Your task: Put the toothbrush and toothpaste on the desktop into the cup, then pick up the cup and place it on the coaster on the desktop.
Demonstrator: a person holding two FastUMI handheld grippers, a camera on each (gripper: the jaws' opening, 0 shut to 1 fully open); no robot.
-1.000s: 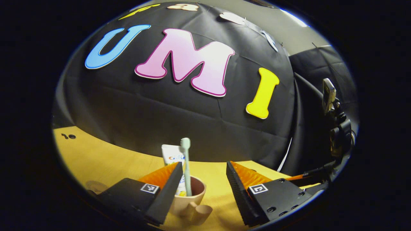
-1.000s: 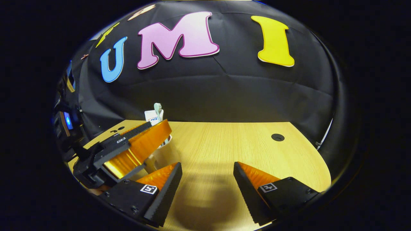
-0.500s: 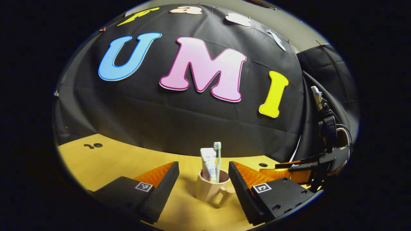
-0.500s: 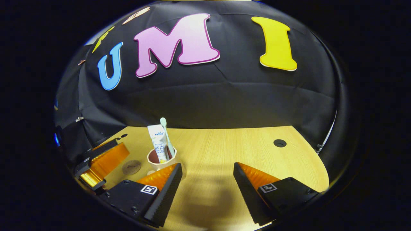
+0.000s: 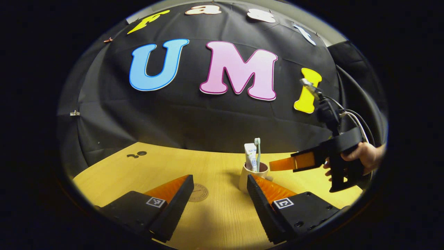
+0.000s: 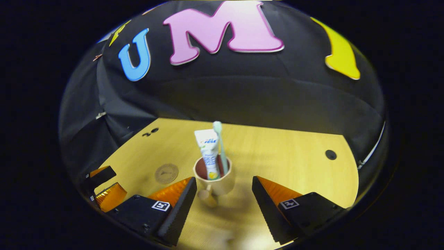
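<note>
Left gripper view: the left gripper (image 5: 220, 194) has its jaws spread wide, nothing between them, hovering above the wooden desktop (image 5: 145, 170). The cup (image 5: 250, 176) stands upright on the desktop at about 1 o'clock from the gap between the fingers, just behind the right-hand finger's tip and partly hidden by it. The toothpaste (image 5: 250, 157) tube and the toothbrush (image 5: 257, 152) stand in the cup side by side, brush head up. The round coaster (image 5: 198, 192) lies flat at roughly 11 o'clock from the gap, bare, a little apart from the cup to its left. At 3 o'clock a hand (image 5: 364, 156) holds the right gripper (image 5: 277, 164), whose finger reaches toward the cup's rim; contact cannot be judged from here. Right gripper view: the right gripper (image 6: 224, 194) is likewise open, its fingers apart, with the cup (image 6: 218, 182) at 12 o'clock just ahead of the gap, its handle toward the camera, not clamped. Toothpaste (image 6: 208, 152) and toothbrush (image 6: 220, 146) rise from it. The coaster (image 6: 166, 173) lies at 10 o'clock from the cup, separate from it. The left gripper's (image 6: 104, 189) fingers show at 9 o'clock, near the desktop (image 6: 284, 156) edge.
</note>
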